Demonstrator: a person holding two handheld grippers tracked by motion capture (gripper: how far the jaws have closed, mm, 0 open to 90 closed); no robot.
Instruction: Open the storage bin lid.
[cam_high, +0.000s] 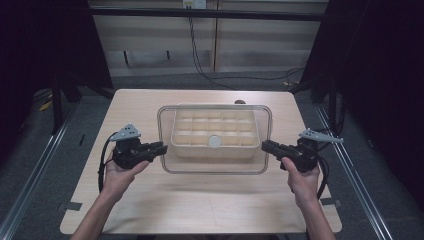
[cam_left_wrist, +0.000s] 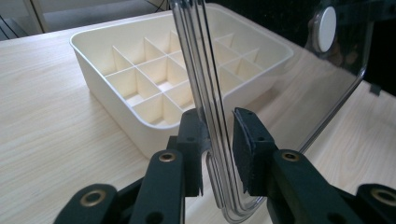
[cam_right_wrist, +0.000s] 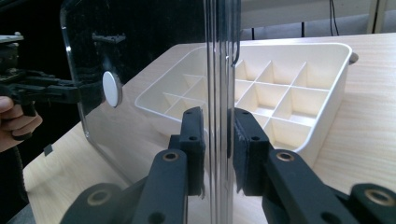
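Observation:
A clear plastic lid with a white round knob stands upright on its long edge, just on my side of a cream box divided into several compartments. My left gripper is shut on the lid's left edge, my right gripper on its right edge. In the left gripper view the jaws of the left gripper straddle the lid near its lower rounded corner, with the box beyond. In the right gripper view the right gripper clamps the lid, knob at left, box at right.
The box sits mid-table on a light wooden table. Black cables run across the floor behind it. Metal rails flank both sides. Dark tape marks sit near the front corners. The compartments hold nothing.

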